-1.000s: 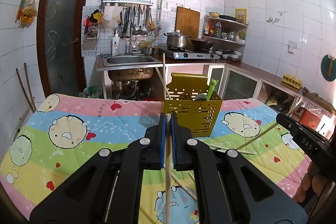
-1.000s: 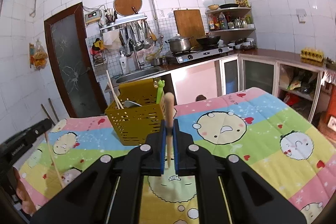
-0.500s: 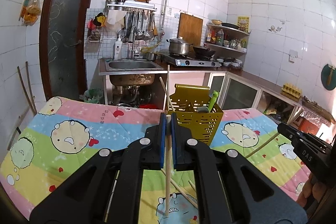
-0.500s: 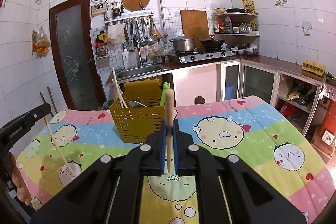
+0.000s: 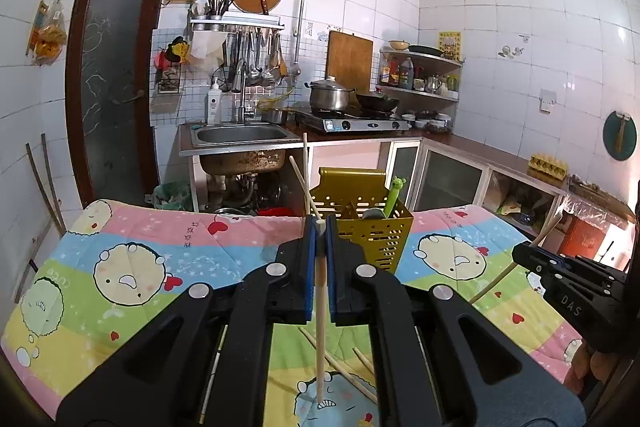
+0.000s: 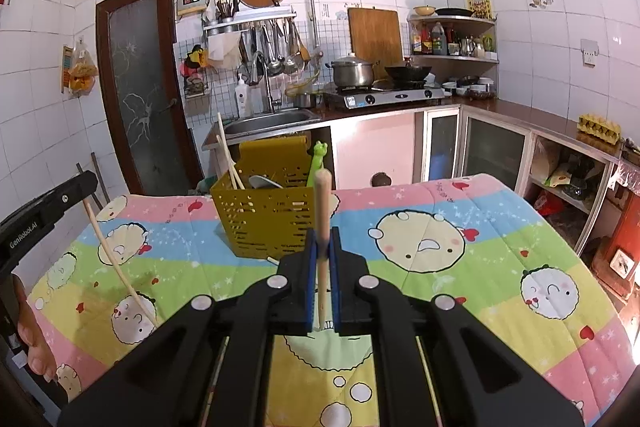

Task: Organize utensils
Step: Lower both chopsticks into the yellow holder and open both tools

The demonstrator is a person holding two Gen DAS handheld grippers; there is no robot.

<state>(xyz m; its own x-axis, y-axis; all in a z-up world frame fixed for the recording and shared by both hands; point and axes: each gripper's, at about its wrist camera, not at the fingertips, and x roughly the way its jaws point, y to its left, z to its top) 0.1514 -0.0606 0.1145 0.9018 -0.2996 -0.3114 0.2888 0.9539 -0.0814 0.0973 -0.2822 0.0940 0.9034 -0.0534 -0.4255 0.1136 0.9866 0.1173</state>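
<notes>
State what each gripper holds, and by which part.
Left gripper: a chopstick, pinched near its upper end. Right gripper: a wooden utensil handle, pinched partway down its shaft, rounded end above.

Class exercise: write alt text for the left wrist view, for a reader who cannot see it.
The left gripper is shut on a pale chopstick, raised above a cartoon-print quilt. Just ahead stands a yellow utensil basket holding chopsticks and a green-handled utensil; loose chopsticks lie below, kitchen behind.
</notes>
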